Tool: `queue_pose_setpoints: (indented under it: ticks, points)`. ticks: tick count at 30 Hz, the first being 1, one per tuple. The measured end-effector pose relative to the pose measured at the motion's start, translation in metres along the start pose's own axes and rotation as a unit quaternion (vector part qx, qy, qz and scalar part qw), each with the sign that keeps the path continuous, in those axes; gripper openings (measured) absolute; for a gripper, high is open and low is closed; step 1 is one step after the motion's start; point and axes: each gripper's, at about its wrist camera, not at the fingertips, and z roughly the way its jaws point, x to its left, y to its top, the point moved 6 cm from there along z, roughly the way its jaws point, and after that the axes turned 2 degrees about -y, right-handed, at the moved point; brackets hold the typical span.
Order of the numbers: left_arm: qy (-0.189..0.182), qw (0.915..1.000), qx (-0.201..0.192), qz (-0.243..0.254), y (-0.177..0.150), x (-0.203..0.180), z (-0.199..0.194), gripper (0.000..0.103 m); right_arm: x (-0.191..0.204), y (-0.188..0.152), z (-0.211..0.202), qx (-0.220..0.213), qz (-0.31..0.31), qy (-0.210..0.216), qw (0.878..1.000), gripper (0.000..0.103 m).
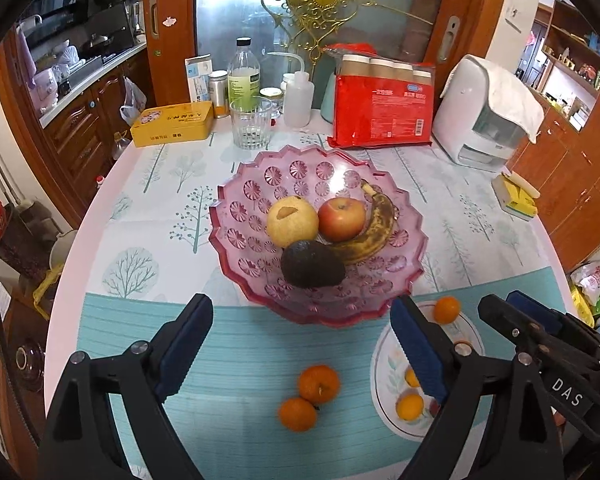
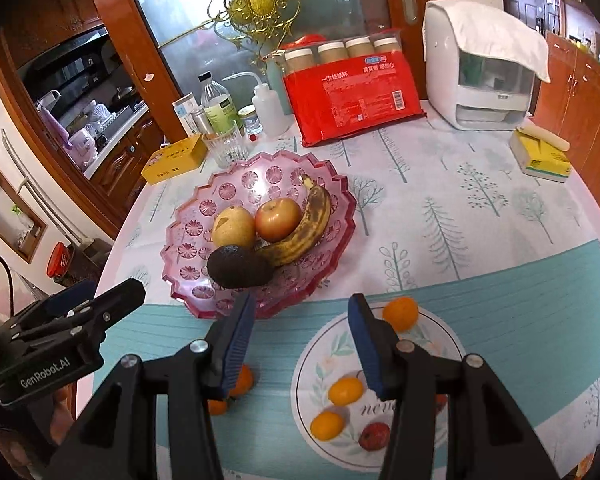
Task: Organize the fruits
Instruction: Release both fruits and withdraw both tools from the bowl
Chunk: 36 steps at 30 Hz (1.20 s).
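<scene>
Centrally, a pink glass bowl (image 1: 260, 184) is sitting on the round table (image 1: 172, 216), holding a pear (image 1: 292, 222), an apple (image 1: 342, 218), a spotted banana (image 1: 374, 232) and a dark avocado (image 1: 312, 264); the four fruits are lying bunched together, touching one another.

Left claw (image 1: 302, 310) is hovering wide open just in front of the bowl, its blue pads (image 1: 186, 340) gripping nothing and touching nothing. Two small oranges (image 1: 318, 384) are lying side by side on the tablecloth below its gap, touching each other.

Right claw (image 2: 302, 308) is also standing wide open and empty, poised over the near rim of the bowl and the far edge of a white patterned plate (image 2: 440, 332). On that plate, one orange (image 2: 400, 314) is resting at the far rim, two more (image 2: 345, 391) are lying nearer the camera, and a small red fruit (image 2: 374, 436) is sitting at the near edge.

Behind the bowl, a drinking glass (image 1: 251, 128), a yellow tin (image 1: 172, 124), a red packet (image 1: 380, 104) and a white appliance (image 1: 480, 120) are standing along the far side of the table.
</scene>
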Motion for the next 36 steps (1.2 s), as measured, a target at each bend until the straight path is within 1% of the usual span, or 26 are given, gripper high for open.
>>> queue_pose_setpoints:
  ticks: [11, 21, 30, 32, 36]
  points:
    - [-0.020, 0.9997, -0.004, 0.016, -0.019, -0.022, -0.026, 0.090, -0.008, -0.015, -0.042, -0.025, -0.005, -0.016, 1.000, 0.049]
    - [-0.029, 0.9979, -0.013, 0.055, -0.025, -0.051, -0.038, 0.090, -0.020, -0.025, -0.064, -0.039, -0.010, -0.041, 0.998, 0.049]
    - [-0.024, 0.9971, 0.005, 0.071, -0.042, -0.058, -0.032, 0.090, -0.041, -0.037, -0.068, -0.038, -0.015, -0.062, 0.997, 0.049]
    - [-0.022, 0.9970, 0.011, 0.073, -0.047, -0.057, -0.028, 0.090, -0.045, -0.042, -0.065, -0.033, -0.021, -0.068, 0.997, 0.049]
    - [-0.017, 0.9967, 0.035, 0.071, -0.065, -0.049, -0.015, 0.090, -0.054, -0.054, -0.051, -0.014, -0.024, -0.072, 0.997, 0.049]
